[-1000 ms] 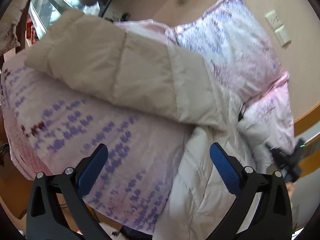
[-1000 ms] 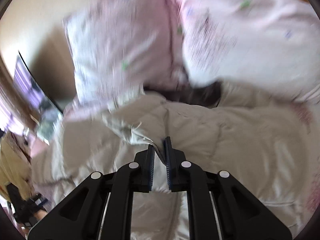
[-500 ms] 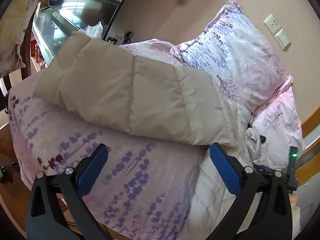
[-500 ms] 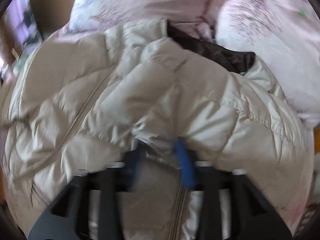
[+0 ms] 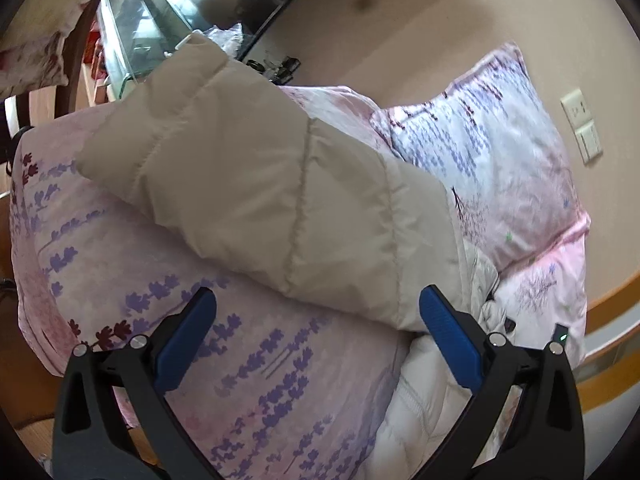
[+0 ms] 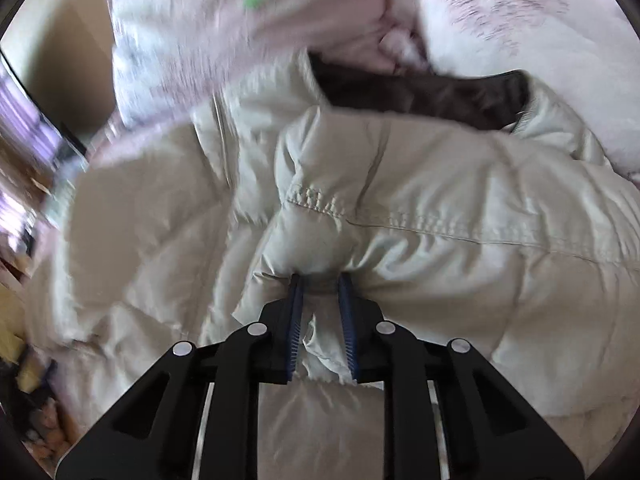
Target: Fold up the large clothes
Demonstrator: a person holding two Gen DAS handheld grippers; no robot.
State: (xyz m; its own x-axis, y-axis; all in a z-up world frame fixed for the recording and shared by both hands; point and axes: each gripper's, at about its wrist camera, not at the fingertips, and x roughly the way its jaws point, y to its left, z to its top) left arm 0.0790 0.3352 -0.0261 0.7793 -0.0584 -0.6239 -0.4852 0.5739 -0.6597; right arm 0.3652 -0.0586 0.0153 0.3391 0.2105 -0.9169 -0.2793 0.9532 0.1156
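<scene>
Here we see a cream padded jacket [image 6: 420, 208] lying on a bed, over a pink quilt [image 5: 132, 280] with purple flower print. The right gripper [image 6: 322, 280] points down at the jacket, and its jaws have just been closing: the blue pads [image 6: 294, 320] now pinch a fold of the cream fabric between them, near a stitched seam. The dark lining of the collar [image 6: 432, 96] shows beyond this fold, close to two pink pillows [image 6: 520, 20]. In the left wrist view, a sleeve [image 5: 256, 184] of the jacket lies stretched across the quilt towards the far edge of the bed. The left gripper [image 5: 318, 304] hovers over the quilt with its jaws wide apart and nothing between them; the sleeve's near edge lies just beyond its pads. A pillow [image 5: 492, 152] leans against the beige wall [image 5: 420, 8].
</scene>
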